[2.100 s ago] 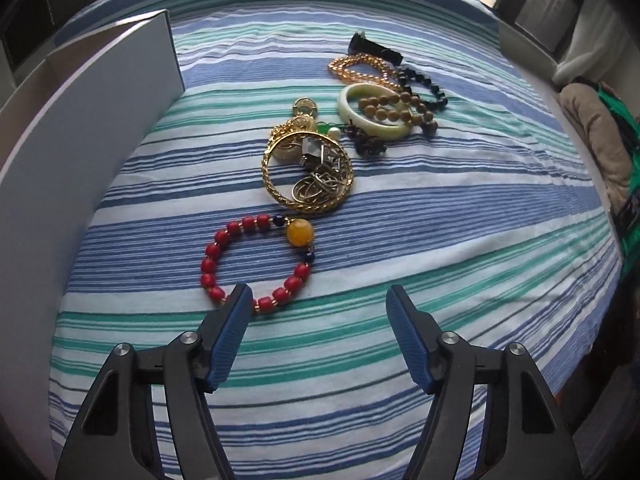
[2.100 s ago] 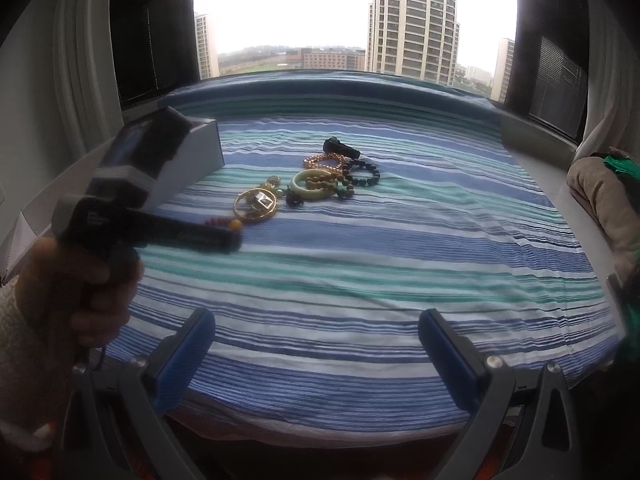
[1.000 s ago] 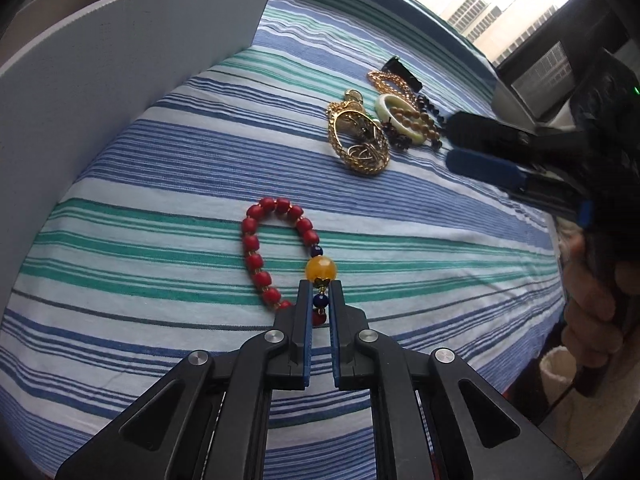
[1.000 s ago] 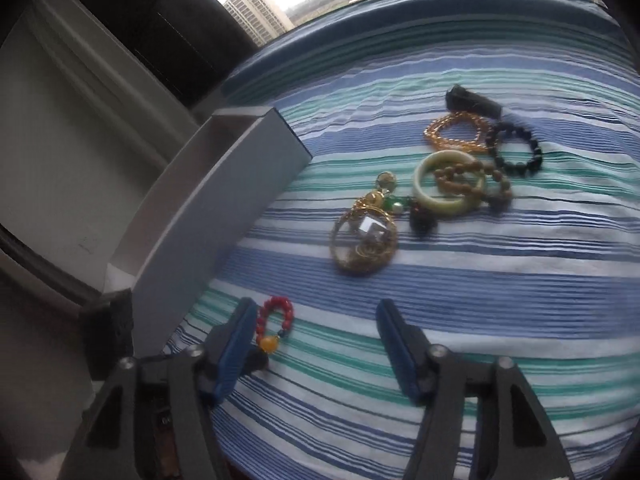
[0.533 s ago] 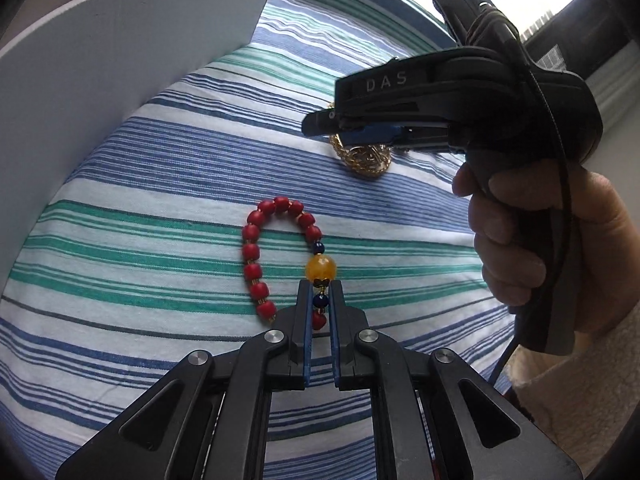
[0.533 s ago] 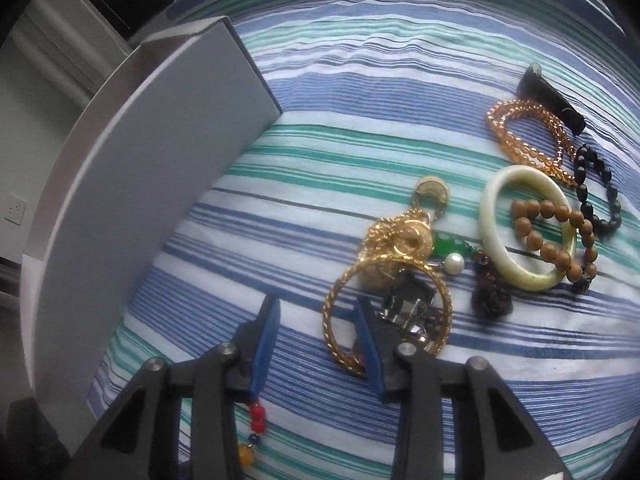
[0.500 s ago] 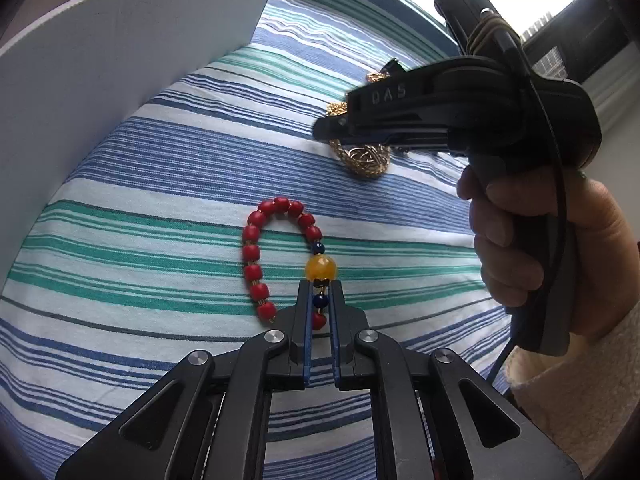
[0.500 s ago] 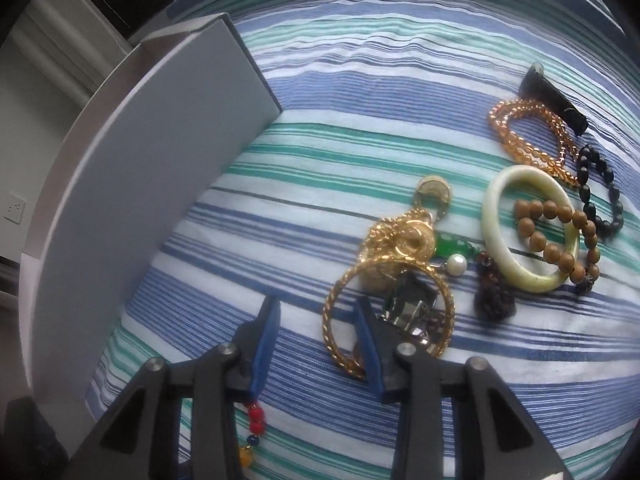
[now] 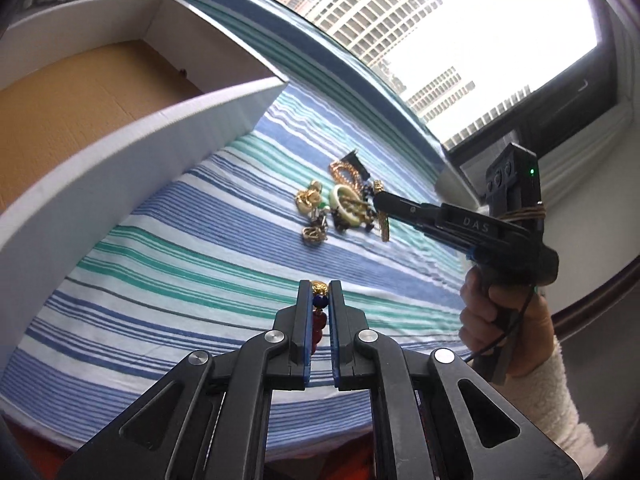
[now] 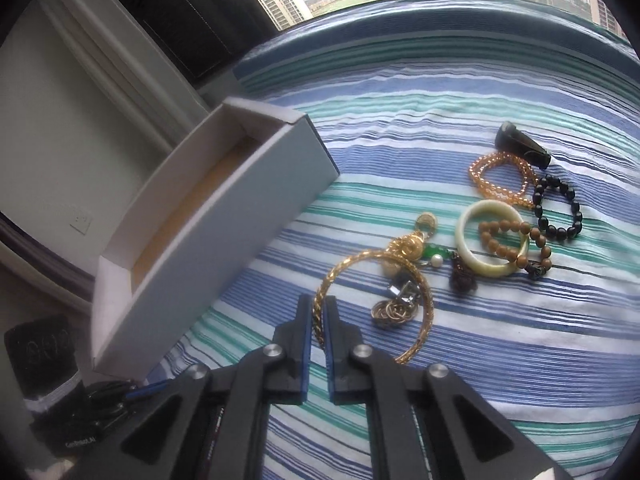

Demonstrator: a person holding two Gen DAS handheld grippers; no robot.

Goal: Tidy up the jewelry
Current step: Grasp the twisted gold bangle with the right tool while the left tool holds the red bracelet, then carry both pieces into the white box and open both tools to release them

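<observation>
Left tongs clamped on red bead bracelet, lifted off striped cloth. Right tongs pinch gold bangle. White box open alongside; remaining jewelry pile beyond.

The letters "DAS" stand in pale print on the dark side of the right gripper, on its body just ahead of the handle. Near the white box, below its near corner, a black device carries small pale lettering too blurred to read.
</observation>
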